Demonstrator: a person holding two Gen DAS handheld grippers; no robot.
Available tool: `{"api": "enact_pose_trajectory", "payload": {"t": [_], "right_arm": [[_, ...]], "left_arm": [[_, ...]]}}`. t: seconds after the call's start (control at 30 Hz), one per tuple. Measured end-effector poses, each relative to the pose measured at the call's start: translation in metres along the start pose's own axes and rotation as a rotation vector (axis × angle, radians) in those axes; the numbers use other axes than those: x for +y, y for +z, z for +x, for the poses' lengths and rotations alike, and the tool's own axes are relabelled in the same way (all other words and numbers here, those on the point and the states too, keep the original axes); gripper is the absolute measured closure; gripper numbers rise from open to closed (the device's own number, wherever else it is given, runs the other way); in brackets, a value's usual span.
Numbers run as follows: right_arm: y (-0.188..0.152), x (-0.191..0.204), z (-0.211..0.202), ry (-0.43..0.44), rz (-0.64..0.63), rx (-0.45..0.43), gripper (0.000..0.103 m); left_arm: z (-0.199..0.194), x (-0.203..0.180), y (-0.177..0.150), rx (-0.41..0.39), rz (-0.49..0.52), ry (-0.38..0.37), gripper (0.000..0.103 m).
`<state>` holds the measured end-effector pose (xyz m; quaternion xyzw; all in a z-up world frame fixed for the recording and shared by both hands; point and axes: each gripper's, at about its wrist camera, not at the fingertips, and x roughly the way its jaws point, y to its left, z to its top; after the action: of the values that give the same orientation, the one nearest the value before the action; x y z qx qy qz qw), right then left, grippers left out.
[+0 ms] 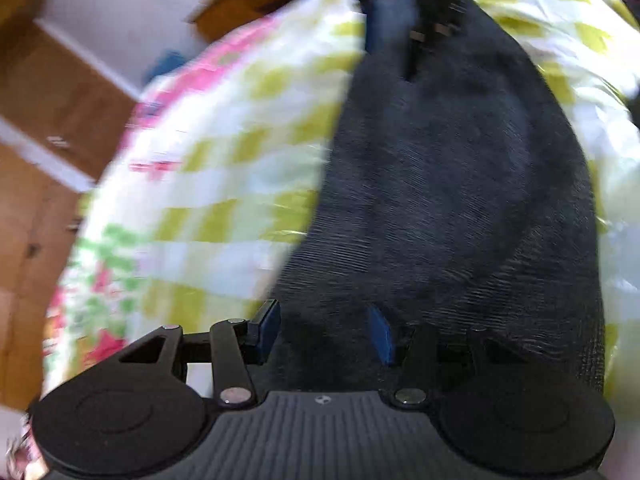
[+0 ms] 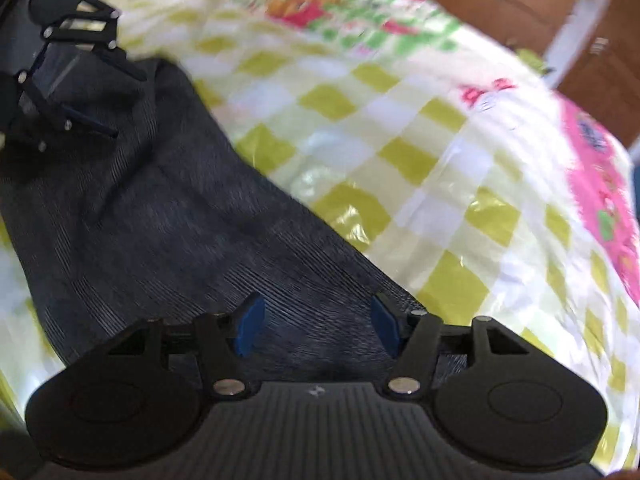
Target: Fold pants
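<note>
Finding one: the dark grey pants (image 1: 448, 184) lie as a long band on the surface, which is covered by a green-and-white checked plastic cloth (image 2: 400, 152) with pink printed borders. In the left wrist view the band runs from 6 o'clock up to 12 o'clock; in the right wrist view it runs from 6 o'clock toward 10 o'clock.

Finding two: your left gripper (image 1: 324, 334) is released, its blue pads standing apart above the near end of the fabric, with nothing pinched between them. Your right gripper (image 2: 318, 326) is likewise released, pads apart over the cloth at its own end of the pants. No earlier picture is supplied, so I report only that neither holds anything.

Finding three: both views are smeared, so seams and hems cannot be read.

Risks, as judgement:
- With both grippers moving fast, you may close on one layer only, and the lower layer stays behind and skews the fold.
- The cloth looks glossy and slick. A pad that bites too deep may catch it together with the pants and drag it.
- The other gripper shows at 12 o'clock in the left view and at 10 o'clock in the right view. Bringing the ends together could make the two collide.
- Uneven grips at the two ends would twist the band.
</note>
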<state>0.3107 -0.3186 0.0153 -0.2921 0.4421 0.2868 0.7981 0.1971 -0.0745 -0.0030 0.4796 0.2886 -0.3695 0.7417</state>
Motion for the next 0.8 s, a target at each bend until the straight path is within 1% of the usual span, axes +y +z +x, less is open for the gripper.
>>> {"api": "enact_pose_trajectory", "payload": {"t": [0.03, 0.07, 0.13, 0.17, 0.2, 0.23, 0.27, 0.3, 0.33, 0.37, 0.47, 0.57, 0.6, 0.63, 0.7, 0.73, 0.77, 0.8], "right_arm": [[0.001, -0.002, 0.008, 0.021, -0.026, 0.024, 0.043], [0.003, -0.006, 0.016, 0.063, -0.046, 0.052, 0.043], [0.004, -0.01, 0.032, 0.108, -0.067, 0.097, 0.045], [0.005, -0.011, 0.035, 0.121, -0.056, 0.113, 0.05], [0.005, -0.011, 0.035, 0.129, -0.049, 0.123, 0.066], [0.007, -0.01, 0.034, 0.116, -0.053, 0.126, 0.077], [0.007, -0.008, 0.031, 0.091, -0.049, 0.133, 0.097], [0.007, -0.007, 0.026, 0.081, -0.036, 0.137, 0.1], [0.007, -0.007, 0.021, 0.069, -0.027, 0.134, 0.101], [0.007, -0.007, 0.016, 0.052, -0.018, 0.133, 0.103], [0.01, -0.018, -0.001, -0.018, 0.019, 0.104, 0.103], [0.013, -0.045, -0.018, -0.117, 0.092, 0.053, 0.103], [0.012, -0.054, -0.023, -0.13, 0.12, 0.039, 0.103], [0.011, -0.061, -0.025, -0.103, 0.139, 0.018, 0.103], [0.007, -0.063, -0.03, 0.043, 0.16, -0.02, 0.098], [0.007, -0.057, -0.028, 0.091, 0.133, -0.018, 0.097], [0.009, -0.048, -0.021, 0.119, 0.085, 0.006, 0.091], [0.01, -0.04, -0.012, 0.138, 0.037, 0.03, 0.082]], "left_arm": [[0.007, -0.003, 0.001, 0.021, 0.025, -0.017, 0.04], [0.012, -0.004, 0.001, 0.044, 0.045, -0.039, 0.04], [0.024, -0.001, -0.001, 0.088, 0.066, -0.089, 0.04], [0.027, 0.001, -0.002, 0.094, 0.067, -0.104, 0.039], [0.029, 0.004, -0.002, 0.102, 0.063, -0.111, 0.038], [0.029, 0.007, -0.002, 0.112, 0.056, -0.111, 0.038], [0.029, 0.01, -0.002, 0.121, 0.051, -0.103, 0.045], [0.029, 0.012, -0.002, 0.125, 0.059, -0.097, 0.061], [0.029, 0.012, -0.002, 0.137, 0.077, -0.1, 0.068], [0.03, 0.012, -0.002, 0.143, 0.096, -0.093, 0.071], [0.03, 0.016, -0.002, 0.146, 0.128, -0.083, 0.077], [0.03, 0.029, 0.002, 0.13, 0.094, -0.04, 0.082], [0.03, 0.034, 0.003, 0.129, 0.077, -0.034, 0.082], [0.031, 0.038, 0.003, 0.129, 0.065, -0.028, 0.082], [0.028, 0.042, 0.005, 0.12, 0.042, -0.054, 0.081], [0.023, 0.041, 0.007, 0.102, 0.027, -0.081, 0.079], [0.02, 0.041, 0.009, 0.09, 0.023, -0.116, 0.073], [0.018, 0.039, 0.013, 0.081, 0.022, -0.163, 0.064]]}}
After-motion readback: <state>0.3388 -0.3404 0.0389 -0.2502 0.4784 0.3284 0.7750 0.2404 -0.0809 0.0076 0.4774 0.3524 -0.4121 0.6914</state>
